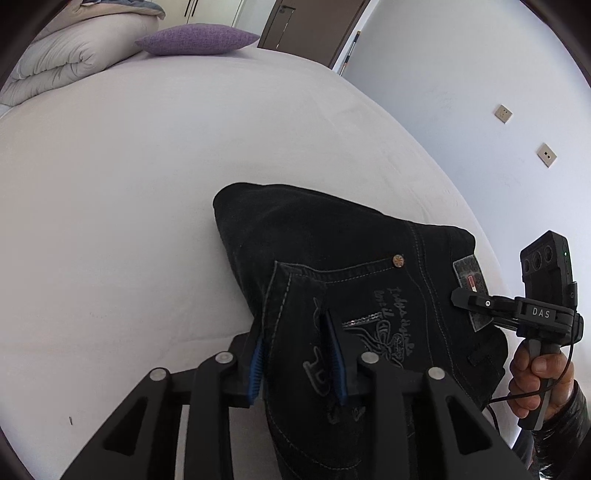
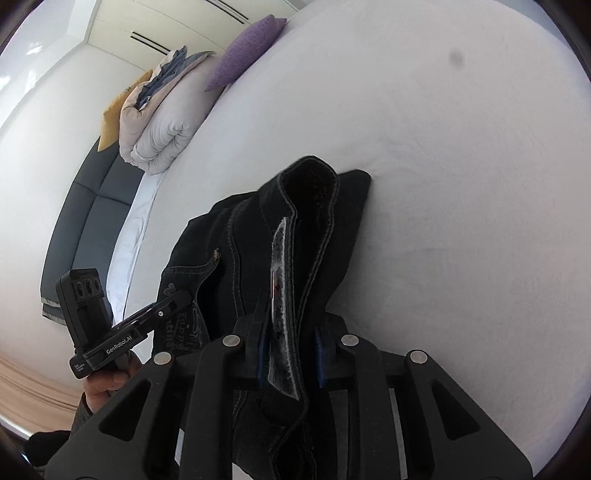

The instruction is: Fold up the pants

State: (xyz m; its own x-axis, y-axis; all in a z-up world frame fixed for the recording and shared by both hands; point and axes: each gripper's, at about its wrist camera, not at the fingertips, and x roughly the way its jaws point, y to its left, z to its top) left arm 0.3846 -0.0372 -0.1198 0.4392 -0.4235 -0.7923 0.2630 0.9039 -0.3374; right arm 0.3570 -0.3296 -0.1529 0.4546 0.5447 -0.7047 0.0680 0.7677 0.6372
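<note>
One pair of black jeans (image 1: 354, 266) is bunched at the near side of the white bed (image 1: 147, 184), held by its waist end, with a rounded fold resting on the sheet farther in. The left hand-held gripper (image 1: 299, 354) pinches the back-pocket panel between its blue-padded fingers (image 1: 255, 363), fabric filling the gap. The right hand-held gripper (image 2: 291, 350) is clamped on the waistband where the grey patch label (image 2: 280, 295) sits; from the left wrist view its tip (image 1: 461, 297) lies on that same label (image 1: 471, 280). The two grippers hold the waist end near each other but apart.

Beyond the jeans the sheet runs bare and flat up to the head of the bed, giving wide room ahead and to the left. The bed's right edge curves close past the jeans, with the white wall (image 1: 461, 92) beyond it. Two wall sockets (image 1: 503, 113) are on that wall. At the head lie one purple cushion (image 1: 195, 38) and one rolled white duvet (image 1: 74, 55); a yellow pillow (image 2: 110, 122) shows behind the duvet in the right wrist view. One dark door (image 1: 310, 26) stands past the far corner
</note>
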